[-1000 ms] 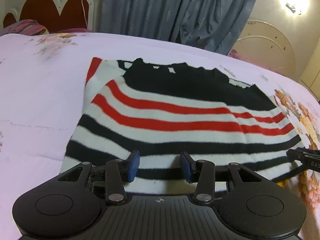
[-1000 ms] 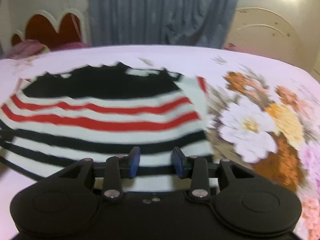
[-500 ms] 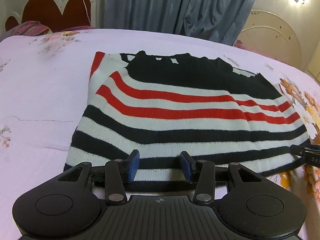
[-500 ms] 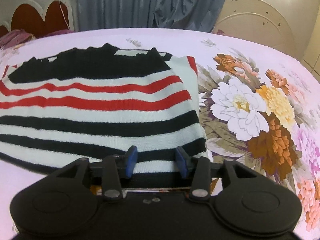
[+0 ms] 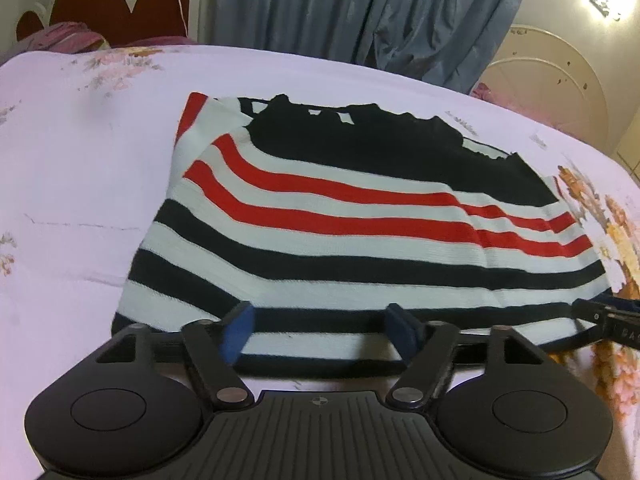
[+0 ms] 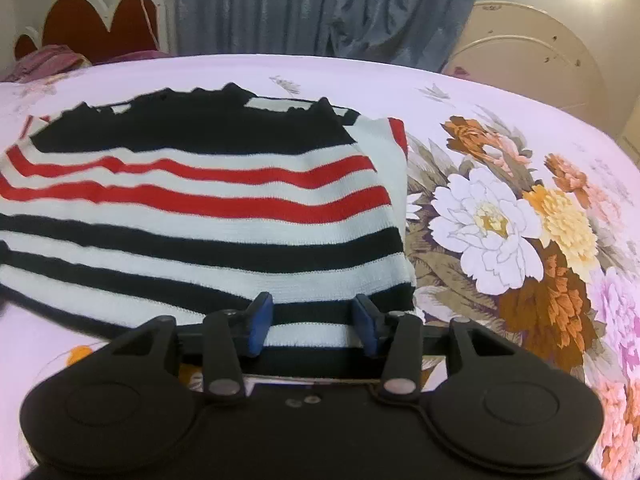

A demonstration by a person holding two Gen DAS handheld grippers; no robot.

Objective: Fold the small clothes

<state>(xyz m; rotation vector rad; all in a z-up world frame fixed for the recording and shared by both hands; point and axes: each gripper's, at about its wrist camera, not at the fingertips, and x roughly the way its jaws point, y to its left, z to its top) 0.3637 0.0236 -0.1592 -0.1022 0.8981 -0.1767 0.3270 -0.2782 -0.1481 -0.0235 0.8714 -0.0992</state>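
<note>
Sweater [image 5: 360, 220] x1, tongs [image 5: 318, 334] x2, prob. apart

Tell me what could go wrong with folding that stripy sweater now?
Both grippers are open at the near hem of the striped sweater, gripping nothing yet. The left gripper and right gripper sit apart along that hem, so if one catches less cloth the fold may come out crooked. The knit already lies in layers, with a folded flap on its right side; lifting the hem could pull that flap loose.
</note>
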